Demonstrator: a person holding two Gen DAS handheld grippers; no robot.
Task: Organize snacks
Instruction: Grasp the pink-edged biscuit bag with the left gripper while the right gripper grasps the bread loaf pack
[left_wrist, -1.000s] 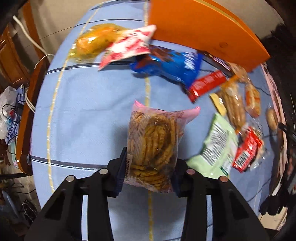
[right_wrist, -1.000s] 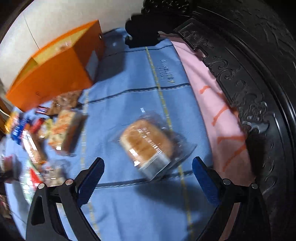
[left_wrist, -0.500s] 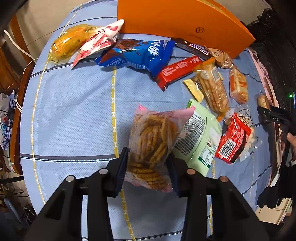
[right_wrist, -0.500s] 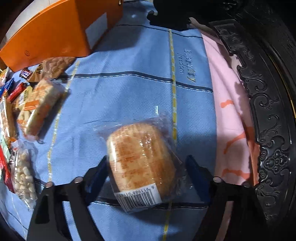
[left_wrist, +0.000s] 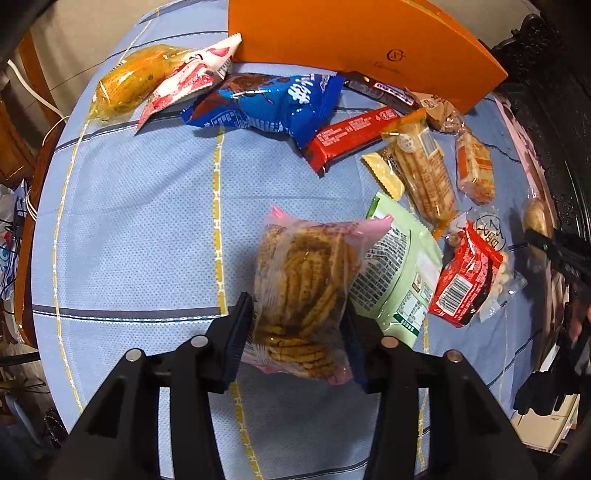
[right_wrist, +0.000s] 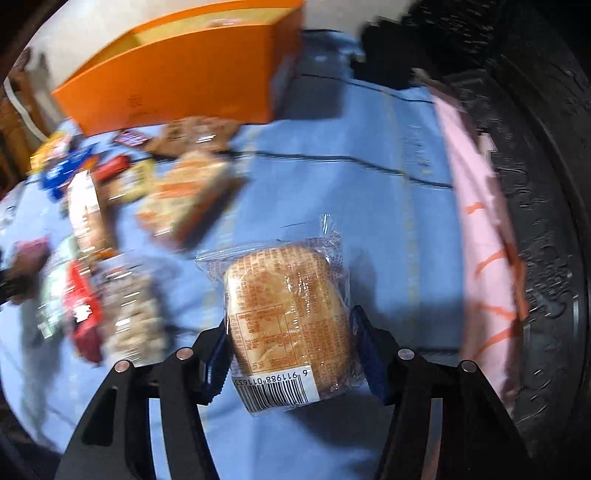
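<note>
My left gripper (left_wrist: 297, 332) is shut on a clear pink-edged bag of brown biscuits (left_wrist: 303, 295) and holds it above the blue tablecloth (left_wrist: 140, 221). My right gripper (right_wrist: 290, 350) is shut on a wrapped round bun (right_wrist: 288, 314) with a barcode label, lifted over the cloth (right_wrist: 369, 221). An open orange box stands at the back in both views (left_wrist: 351, 40) (right_wrist: 177, 81). Several loose snacks lie in front of it: a blue bag (left_wrist: 269, 107), a red bar (left_wrist: 351, 136), a green pouch (left_wrist: 399, 273), a red packet (left_wrist: 465, 277).
A yellow bag (left_wrist: 129, 85) and a red-white packet (left_wrist: 184, 81) lie at the back left. A dark carved chair (right_wrist: 535, 221) with a pink cloth (right_wrist: 480, 221) borders the table's right side. Cables hang off the left edge (left_wrist: 33, 110).
My right gripper closed on the bun and lifted it, swinging toward the snack pile. My left gripper kept the biscuit bag and drew back, bringing the box and snacks more into view.
</note>
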